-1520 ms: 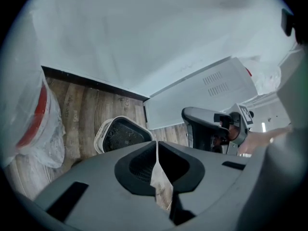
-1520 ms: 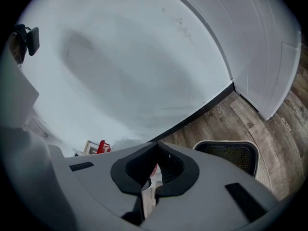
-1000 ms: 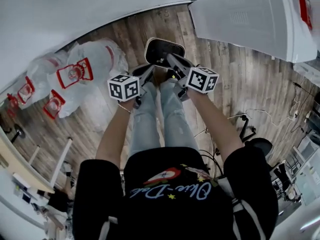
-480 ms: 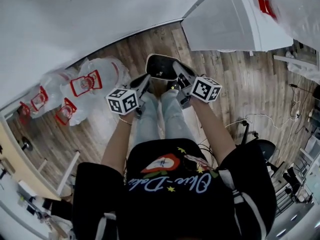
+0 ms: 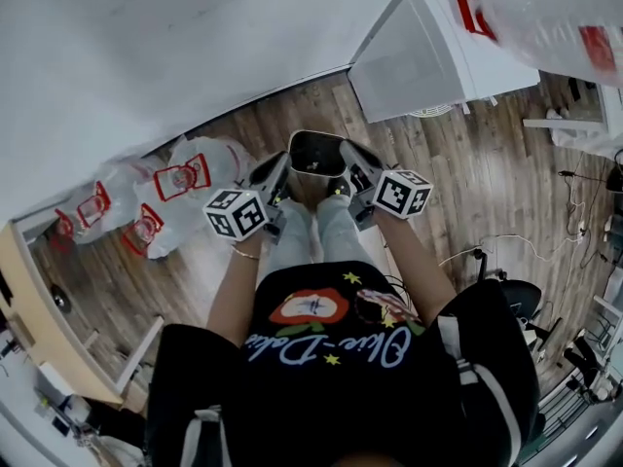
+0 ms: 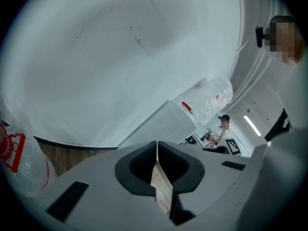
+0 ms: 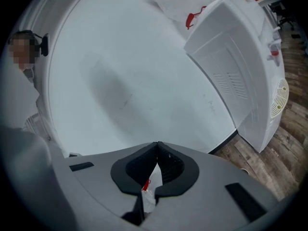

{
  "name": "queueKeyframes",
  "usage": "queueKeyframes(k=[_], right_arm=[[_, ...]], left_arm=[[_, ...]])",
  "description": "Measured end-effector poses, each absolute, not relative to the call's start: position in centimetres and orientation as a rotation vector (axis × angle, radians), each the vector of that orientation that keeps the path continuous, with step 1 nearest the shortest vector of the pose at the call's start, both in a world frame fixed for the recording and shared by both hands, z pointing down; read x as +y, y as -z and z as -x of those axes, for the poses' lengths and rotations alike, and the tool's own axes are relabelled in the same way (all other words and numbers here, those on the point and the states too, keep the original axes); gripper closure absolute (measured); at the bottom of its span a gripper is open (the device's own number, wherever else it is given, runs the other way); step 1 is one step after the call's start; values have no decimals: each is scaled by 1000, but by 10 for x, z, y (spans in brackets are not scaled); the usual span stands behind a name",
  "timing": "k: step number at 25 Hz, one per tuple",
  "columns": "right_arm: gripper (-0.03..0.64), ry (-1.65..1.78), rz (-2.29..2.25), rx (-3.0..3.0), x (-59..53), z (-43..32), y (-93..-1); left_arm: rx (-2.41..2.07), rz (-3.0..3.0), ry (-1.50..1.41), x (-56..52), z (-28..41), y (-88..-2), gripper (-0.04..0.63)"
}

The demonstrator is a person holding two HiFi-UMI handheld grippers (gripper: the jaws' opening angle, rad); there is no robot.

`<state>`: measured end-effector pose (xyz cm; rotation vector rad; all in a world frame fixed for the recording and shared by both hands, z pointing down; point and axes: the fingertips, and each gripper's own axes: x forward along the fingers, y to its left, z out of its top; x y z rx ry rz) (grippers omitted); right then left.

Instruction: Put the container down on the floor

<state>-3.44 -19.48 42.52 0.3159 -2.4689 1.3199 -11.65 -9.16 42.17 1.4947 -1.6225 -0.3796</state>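
Observation:
A dark container [image 5: 316, 152] with a pale rim sits on the wooden floor near the white wall, just ahead of the person's legs. In the head view my left gripper [image 5: 282, 166] points at the container's left edge and my right gripper [image 5: 348, 156] overlaps its right edge. Whether either touches it I cannot tell. The left gripper view shows my left gripper [image 6: 157, 150] shut with nothing between its jaws, facing the wall. The right gripper view shows my right gripper [image 7: 157, 153] also shut and empty. The container appears in neither gripper view.
A white appliance [image 5: 428, 56] stands at the right against the wall, with a plastic bag [image 5: 545, 13] on top. Several white bags with red print [image 5: 185, 178] lie on the floor at the left. Cables [image 5: 487, 241] and a chair base are at the right.
The head camera has risen, so container, grippers and floor look smaller. Both grippers stay at the container's sides. More of the white appliance and the bag on it has come into view.

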Motion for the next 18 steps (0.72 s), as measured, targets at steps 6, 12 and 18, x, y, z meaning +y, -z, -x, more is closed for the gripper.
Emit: queueKeyframes(k=[6,12,18], right_arm=[[617,-1122,-263,-2589,-194,40,-383],[617,-1057,-239,-2669,-191,40,-345],[617,-968,-192,-2735,-188,43,-316]], left_arm=[[-1641,-1601,287,-90,106,-386,584],[-1692,-1694,209,-91,97,-351,584],[-1736,-1798,149,-100,98,-316,584]])
